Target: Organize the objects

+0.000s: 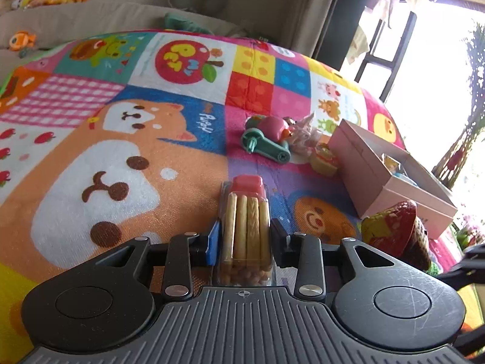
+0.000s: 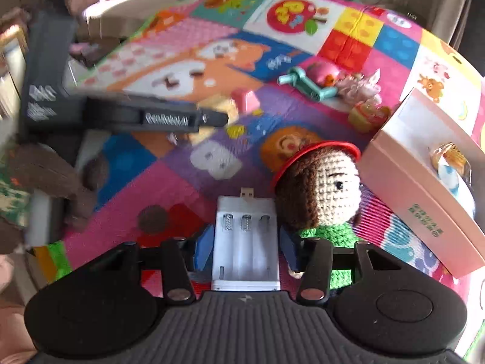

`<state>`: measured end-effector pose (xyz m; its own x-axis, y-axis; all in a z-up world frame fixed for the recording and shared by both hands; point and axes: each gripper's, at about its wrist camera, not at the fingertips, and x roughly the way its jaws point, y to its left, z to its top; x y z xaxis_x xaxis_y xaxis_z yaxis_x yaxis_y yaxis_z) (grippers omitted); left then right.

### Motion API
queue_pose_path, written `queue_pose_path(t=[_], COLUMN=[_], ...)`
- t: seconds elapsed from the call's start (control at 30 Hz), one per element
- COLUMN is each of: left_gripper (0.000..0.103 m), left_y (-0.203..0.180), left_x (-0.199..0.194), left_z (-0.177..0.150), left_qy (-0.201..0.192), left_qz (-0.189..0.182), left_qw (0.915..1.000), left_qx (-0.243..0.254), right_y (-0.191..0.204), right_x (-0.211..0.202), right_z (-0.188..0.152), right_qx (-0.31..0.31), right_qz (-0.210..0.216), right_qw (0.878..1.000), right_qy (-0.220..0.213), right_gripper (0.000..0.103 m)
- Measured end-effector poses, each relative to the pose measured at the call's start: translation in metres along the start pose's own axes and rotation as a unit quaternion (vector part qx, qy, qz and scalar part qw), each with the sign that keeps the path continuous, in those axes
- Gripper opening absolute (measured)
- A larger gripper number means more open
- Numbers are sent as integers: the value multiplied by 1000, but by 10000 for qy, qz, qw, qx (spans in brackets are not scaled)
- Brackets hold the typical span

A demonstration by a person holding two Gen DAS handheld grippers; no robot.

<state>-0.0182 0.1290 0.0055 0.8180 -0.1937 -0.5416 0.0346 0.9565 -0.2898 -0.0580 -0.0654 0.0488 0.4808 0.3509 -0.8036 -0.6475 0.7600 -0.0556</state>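
Observation:
My left gripper (image 1: 246, 233) is shut on a clear pack of biscuit sticks (image 1: 247, 221) with a pink cap, held just above the colourful play mat (image 1: 121, 139). In the right wrist view that pack (image 2: 242, 100) shows blurred at the tip of the left gripper (image 2: 224, 115). A white battery charger (image 2: 245, 242) with a USB plug lies between the pads of my right gripper (image 2: 246, 242); thin gaps show on both sides, so the gripper is open. Right beside it stands a crocheted doll (image 2: 321, 188) in a red hat, also seen in the left wrist view (image 1: 394, 227).
An open pink box (image 2: 424, 200) (image 1: 379, 166) holding wrapped snacks stands on the right of the mat. Beyond it lie a teal and pink toy (image 1: 266, 139), a clear bag of sweets (image 1: 306, 133) and a small yellow toy (image 1: 324, 159). A beige sofa (image 1: 91, 18) borders the far edge.

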Motion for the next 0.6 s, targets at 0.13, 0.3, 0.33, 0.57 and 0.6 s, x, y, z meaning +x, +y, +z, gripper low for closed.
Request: queue_pose_path(t=[0.13,0.3,0.33,0.57,0.6], left_gripper=[38,38,38,38,38], left_y=[-14,-25,-25,-30,-29], left_x=[3,5,6,6,6], left_z=[-1,-2,-2,-3,-2], left_qy=[50,93,92,112,113], left_qz=[288,521,513,613,614], left_qw=[9987,9959,9961,9943,9943], left_qx=[406,729,717,861,862], right_y=[-7,-8,-8,-39,-45], right_x=[-32,-28,-24,6,13], right_z=[-15,-29,-29,-15,-13], right_qx=[94,-87,-95,241,356], right_qz=[17,-514,-642,-542,-405], right_qw=[9987,9974,9964,9960,9968], right_qy=[-494,-488,-539,-672,-598], right_gripper=[68,69,69,73,73])
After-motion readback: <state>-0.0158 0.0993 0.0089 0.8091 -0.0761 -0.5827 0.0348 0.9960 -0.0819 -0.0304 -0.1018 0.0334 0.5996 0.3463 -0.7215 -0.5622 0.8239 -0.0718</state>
